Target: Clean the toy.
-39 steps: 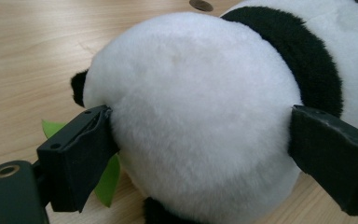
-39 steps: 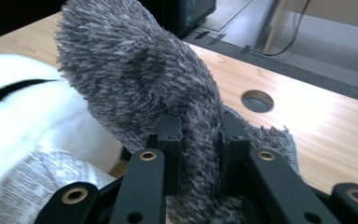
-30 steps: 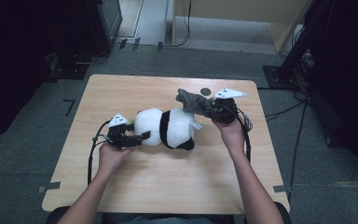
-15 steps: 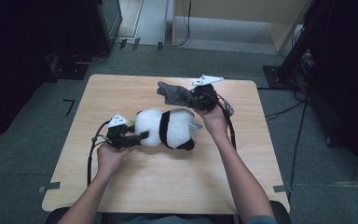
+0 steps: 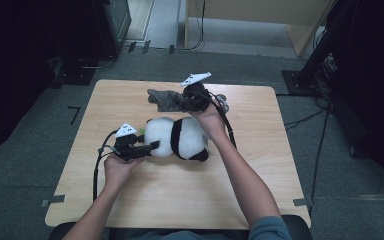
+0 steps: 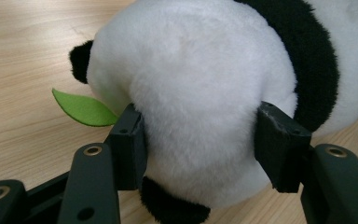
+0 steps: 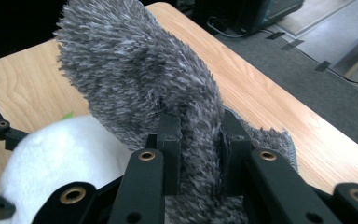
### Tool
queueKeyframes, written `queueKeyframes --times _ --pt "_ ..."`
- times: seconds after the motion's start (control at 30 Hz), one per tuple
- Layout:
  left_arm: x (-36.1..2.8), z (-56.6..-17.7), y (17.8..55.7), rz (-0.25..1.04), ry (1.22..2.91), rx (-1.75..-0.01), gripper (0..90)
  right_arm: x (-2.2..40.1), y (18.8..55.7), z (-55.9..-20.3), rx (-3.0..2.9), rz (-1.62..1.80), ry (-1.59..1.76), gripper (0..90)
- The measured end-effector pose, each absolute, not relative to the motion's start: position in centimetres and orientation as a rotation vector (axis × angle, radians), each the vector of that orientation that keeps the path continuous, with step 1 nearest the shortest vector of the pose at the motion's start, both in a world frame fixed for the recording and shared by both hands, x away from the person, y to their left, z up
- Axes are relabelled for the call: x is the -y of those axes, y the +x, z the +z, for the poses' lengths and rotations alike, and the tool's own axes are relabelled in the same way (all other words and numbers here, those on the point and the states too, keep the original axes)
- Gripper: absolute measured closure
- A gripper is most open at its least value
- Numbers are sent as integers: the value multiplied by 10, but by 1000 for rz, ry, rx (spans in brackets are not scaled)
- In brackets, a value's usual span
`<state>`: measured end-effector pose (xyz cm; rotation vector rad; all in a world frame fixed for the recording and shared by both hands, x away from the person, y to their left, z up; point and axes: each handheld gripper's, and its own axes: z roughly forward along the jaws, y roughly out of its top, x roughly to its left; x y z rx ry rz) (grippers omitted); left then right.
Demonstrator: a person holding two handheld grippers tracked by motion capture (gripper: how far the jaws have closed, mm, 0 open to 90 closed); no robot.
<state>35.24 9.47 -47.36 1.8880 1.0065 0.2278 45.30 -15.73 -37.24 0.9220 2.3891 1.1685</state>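
Observation:
A black-and-white panda plush [image 5: 180, 137] lies on its side in the middle of the wooden table [image 5: 260, 165]. My left gripper [image 5: 152, 146] reaches in from the left. Its jaws have just been closing, and their pads [image 6: 279, 144] now press into the white head of the panda [image 6: 196, 93]. A green felt leaf [image 6: 81, 108] sticks out beside the head. My right gripper [image 5: 182, 102] is behind the panda, shut on a shaggy grey plush piece [image 5: 162, 99]. In the right gripper view this grey piece [image 7: 135, 70] stands pinched between the jaws, over the panda [image 7: 60, 158].
Bare tabletop lies in front of the panda and to both sides. Cables trail from both grippers across the table. Dark equipment [image 5: 112, 22] and a wooden cabinet [image 5: 260, 15] stand on the floor beyond the far edge.
My right gripper has carried the grey piece leftward along the far side, from right of the panda to behind it. My left gripper's jaws have closed onto the panda's head.

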Motion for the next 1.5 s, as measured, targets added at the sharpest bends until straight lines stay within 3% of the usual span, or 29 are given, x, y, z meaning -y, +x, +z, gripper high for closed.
queueKeyframes --times 0.6,1.5 --pt "-95 -473 352 222 1880 -1016 448 123 470 -400 -2574 1052 874 757" --pt "-96 -474 353 208 1882 -1034 469 185 480 -416 -2560 979 983 759"
